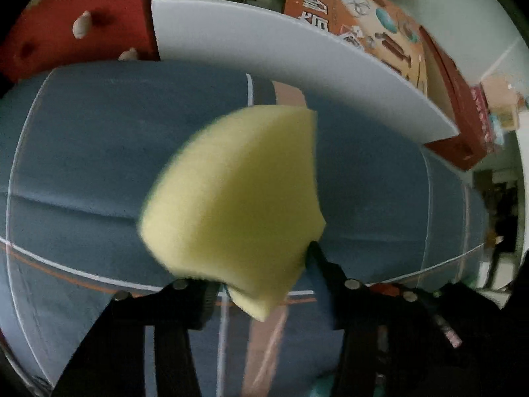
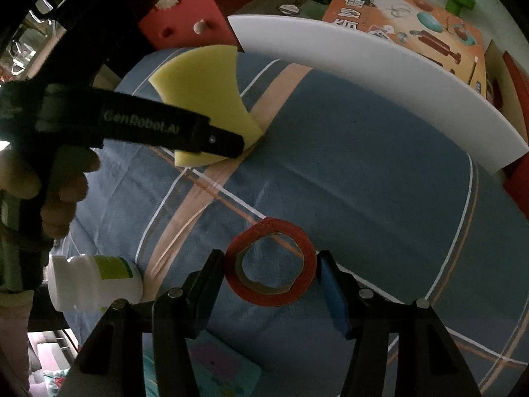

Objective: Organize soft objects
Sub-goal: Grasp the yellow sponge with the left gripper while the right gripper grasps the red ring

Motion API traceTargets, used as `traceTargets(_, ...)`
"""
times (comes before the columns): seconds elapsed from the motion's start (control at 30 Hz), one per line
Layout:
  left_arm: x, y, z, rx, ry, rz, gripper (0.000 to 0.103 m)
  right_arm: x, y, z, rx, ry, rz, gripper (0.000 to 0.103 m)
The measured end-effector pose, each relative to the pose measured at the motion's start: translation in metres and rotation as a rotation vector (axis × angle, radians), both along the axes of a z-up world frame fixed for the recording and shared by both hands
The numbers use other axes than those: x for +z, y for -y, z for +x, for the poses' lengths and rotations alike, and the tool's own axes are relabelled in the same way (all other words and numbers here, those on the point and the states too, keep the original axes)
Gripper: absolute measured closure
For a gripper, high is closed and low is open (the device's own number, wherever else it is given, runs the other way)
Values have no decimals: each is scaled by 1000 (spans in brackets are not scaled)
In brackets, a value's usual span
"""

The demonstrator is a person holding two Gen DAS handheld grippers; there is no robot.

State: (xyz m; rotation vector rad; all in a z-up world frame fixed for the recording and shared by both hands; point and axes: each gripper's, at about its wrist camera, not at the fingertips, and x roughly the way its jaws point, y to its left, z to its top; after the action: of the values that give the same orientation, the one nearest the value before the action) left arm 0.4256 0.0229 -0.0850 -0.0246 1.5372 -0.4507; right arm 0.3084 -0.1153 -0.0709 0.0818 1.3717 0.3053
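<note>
A yellow sponge fills the middle of the left wrist view, and my left gripper is shut on its near end, the right pad denting its edge. From the right wrist view the same sponge sticks out past the left gripper, above the blue plaid cloth. A red tape ring lies low over the cloth between the fingers of my right gripper. Both pads touch its sides, and the ring looks slightly squeezed.
A white board curves along the far side of the cloth, with an orange printed box and a red box behind it. A white bottle and a teal card lie near my right gripper. A person's hand holds the left gripper.
</note>
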Motion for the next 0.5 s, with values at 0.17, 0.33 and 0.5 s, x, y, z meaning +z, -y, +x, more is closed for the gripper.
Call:
traceTargets(0.17,17,-2,-10,10,36,0,60,15,16,-15,-29,23,23,43)
traceTargets(0.33,60,-1,-34,0,93,-45,60,39,22,-40,-62,57,28,43)
traceTargets(0.5,108,15,-70,-55,151,-114,60,74,40,-71,-112,82,5,43)
